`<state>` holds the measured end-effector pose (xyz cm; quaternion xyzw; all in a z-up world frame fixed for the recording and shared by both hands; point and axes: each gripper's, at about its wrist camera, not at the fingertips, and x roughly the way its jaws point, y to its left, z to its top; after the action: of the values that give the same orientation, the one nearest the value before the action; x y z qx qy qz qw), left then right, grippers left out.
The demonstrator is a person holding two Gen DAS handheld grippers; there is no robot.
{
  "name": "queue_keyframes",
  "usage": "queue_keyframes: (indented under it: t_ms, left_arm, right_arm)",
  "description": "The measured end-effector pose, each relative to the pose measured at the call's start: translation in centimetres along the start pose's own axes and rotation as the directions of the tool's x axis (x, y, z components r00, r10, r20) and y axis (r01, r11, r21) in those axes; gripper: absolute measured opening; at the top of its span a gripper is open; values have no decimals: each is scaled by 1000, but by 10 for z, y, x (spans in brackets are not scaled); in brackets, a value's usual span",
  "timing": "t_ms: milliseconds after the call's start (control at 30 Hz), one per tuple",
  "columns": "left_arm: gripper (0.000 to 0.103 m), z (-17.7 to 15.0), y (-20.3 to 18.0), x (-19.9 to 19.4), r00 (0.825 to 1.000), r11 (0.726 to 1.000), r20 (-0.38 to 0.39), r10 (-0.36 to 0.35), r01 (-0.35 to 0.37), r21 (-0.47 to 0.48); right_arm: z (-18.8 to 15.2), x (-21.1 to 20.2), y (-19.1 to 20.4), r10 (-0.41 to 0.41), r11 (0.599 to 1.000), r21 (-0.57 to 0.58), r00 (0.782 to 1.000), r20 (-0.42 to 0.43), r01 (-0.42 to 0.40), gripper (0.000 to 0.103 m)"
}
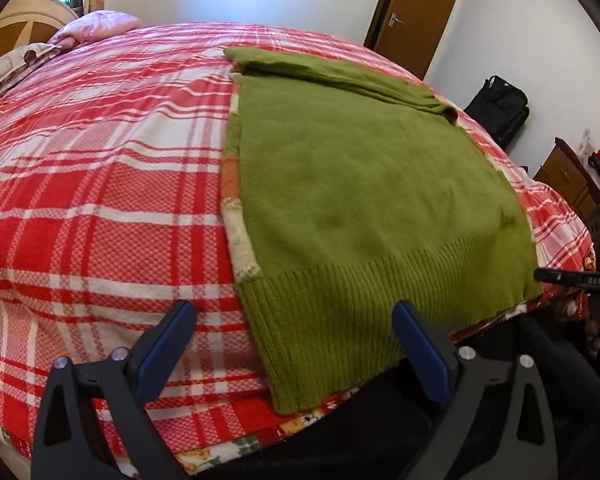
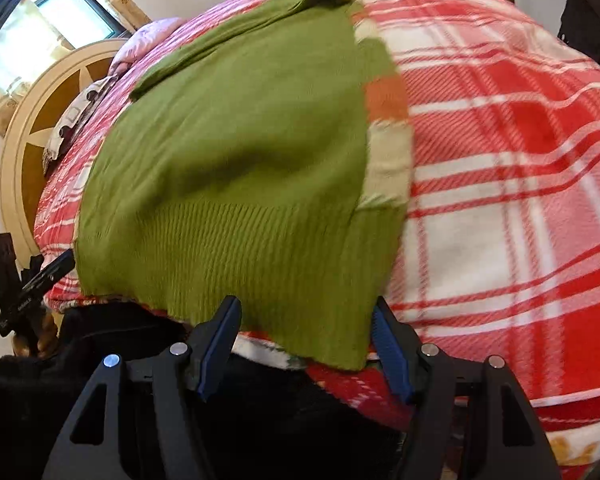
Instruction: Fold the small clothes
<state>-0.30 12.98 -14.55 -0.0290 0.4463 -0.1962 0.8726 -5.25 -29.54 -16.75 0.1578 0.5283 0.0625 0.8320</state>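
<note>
**Green sweater lying at the bed's near edge, both grippers open over its hem**

The green sweater (image 1: 364, 184) is lying flat on the red plaid blanket (image 1: 100, 184), its ribbed hem hanging over the near edge. The left gripper (image 1: 296, 344) is hovering with jaws spread wide at the hem's left corner, gripping nothing. The right gripper (image 2: 306, 340) is standing open, straddling the hem's right corner without pinching it.

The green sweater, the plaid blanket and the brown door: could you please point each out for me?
green sweater (image 1: 360, 184): left wrist view, middle of its flat body.
plaid blanket (image 1: 100, 184): left wrist view, bare stretch beside the sweater.
brown door (image 1: 416, 12): left wrist view, its panel.
</note>
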Motion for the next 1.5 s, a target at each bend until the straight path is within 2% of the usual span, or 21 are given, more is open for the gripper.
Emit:
queue_keyframes:
  t_ms: [67, 167, 200, 267, 367, 467, 533, 700, 767, 833, 867, 967, 1100, 1233, 1333, 1400, 1500]
  left_arm:
    - [94, 0, 3, 0, 1000, 999, 1, -27, 27, -26]
    - [79, -4, 8, 0, 999, 998, -6, -39, 38, -54]
    - [74, -5, 8, -1, 999, 997, -7, -45, 45, -55]
    - [66, -7, 7, -1, 998, 997, -20, -65, 63, -53]
    - [60, -12, 6, 1, 994, 995, -55, -93, 91, -50]
    - [37, -19, 5, 12, 981, 989, -136, -138, 130, -71]
    - [36, -24, 6, 22, 975, 988, -174, -138, 123, -93]
    - [36, -25, 10, 21, 974, 981, -154, -164, 144, -133]
    - [36, -26, 11, 18, 975, 978, -140, -173, 153, -139]
    - [25, -26, 12, 16, 977, 977, -119, -178, 161, -137]
    - [14, -25, 12, 15, 976, 976, -117, -185, 169, -136]
    - [9, -25, 10, 13, 975, 977, -110, -191, 178, -119]
    - [7, -18, 6, 1, 975, 975, -80, -208, 201, -90]
    - [7, -1, 3, -18, 971, 969, -15, -239, 238, -70]
    - [7, 23, 4, -27, 966, 964, 26, -256, 257, -70]
    - [7, 44, 4, -27, 965, 963, 48, -258, 261, -66]
    - [7, 76, 6, -22, 972, 970, 66, -227, 231, -75]
  right_arm:
    - [0, 1, 5, 3, 1000, -12, 1000, 3, -3, 64]
    - [-3, 3, 5, 24, 1000, -9, 1000, -11, -24, 30]
    - [-3, 4, 4, 23, 1000, -2, 1000, -13, -23, 25]
    - [-5, 4, -1, 53, 998, 18, 998, -17, -53, 24]
    - [-6, 3, 0, 83, 996, 20, 996, -42, -82, 11]
    - [-6, 5, 5, 59, 998, -8, 998, -36, -60, 11]
    - [-7, 9, 4, 67, 998, 1, 997, -28, -67, 12]
    - [-7, 16, -14, 160, 980, 125, 986, -36, -154, 12]
    - [-9, 17, -14, 181, 976, 130, 983, -40, -175, 12]
    - [-9, 17, -6, 168, 983, 89, 984, -53, -162, 12]
    - [-9, 16, 1, 147, 988, 54, 988, -57, -144, 8]
    - [-5, 8, 13, 178, 984, 15, 983, -39, -178, 6]
    - [9, -17, 17, 262, 965, 16, 964, 49, -263, 6]
    - [30, -43, 24, 301, 953, -2, 943, 139, -304, 5]
    - [60, -48, 26, 315, 948, -14, 929, 194, -319, 5]
    - [75, -48, 27, 299, 953, -15, 929, 216, -303, 5]
    - [102, -41, 28, 309, 949, -16, 922, 232, -314, 5]
